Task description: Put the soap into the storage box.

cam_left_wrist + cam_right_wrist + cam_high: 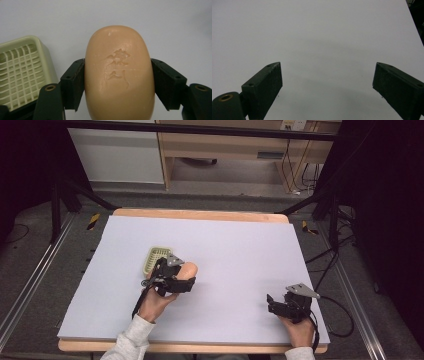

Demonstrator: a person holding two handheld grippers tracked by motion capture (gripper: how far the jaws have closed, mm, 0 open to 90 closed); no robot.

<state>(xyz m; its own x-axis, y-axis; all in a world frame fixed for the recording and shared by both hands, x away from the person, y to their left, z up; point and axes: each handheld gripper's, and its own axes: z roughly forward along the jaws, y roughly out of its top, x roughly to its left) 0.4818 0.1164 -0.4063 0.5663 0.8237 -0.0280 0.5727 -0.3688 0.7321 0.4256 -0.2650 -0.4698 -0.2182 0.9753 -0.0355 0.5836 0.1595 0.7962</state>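
Soap (119, 75) front and centre in the left gripper view: a peach-tan oval bar, smooth and slightly waxy w/ a soft sheen, rounded at the far end. Two stamped characters pressed into its top face, one above the other, edges a bit worn. Tiny nick near the far end, plus a few pale specks. Left claw (119, 85) is clamped on it, black jaws pressed flat against both long sides, so the gap is exactly the bar's width; bar pokes out well past the jaw tips.

From the high view, left claw (175, 279) sits left of centre on the bench (240, 245), soap (187, 269) showing as a peach lump at its front end, above the pale lilac-grey sheet. Can't tell from here whether the bar touches the sheet or is lifted off it. Person's left hand (156, 302) grips the tool from behind, pale sleeve at the bottom edge.

Soap dish (157, 259) just beside the soap, on its far-left side in the high view: pale green, rectangular w/ rounded corners, grid insert inside. In the left gripper view the dish (22, 75) lies left of the jaws, near the left jaw, no contact w/ the bar.

Right claw (327, 82) over on the other side, jaws spread wide, nothing between them but bare sheet. High view has it (272, 303) near the bench's front-right corner, well apart from soap & dish, right hand (298, 327) behind it.
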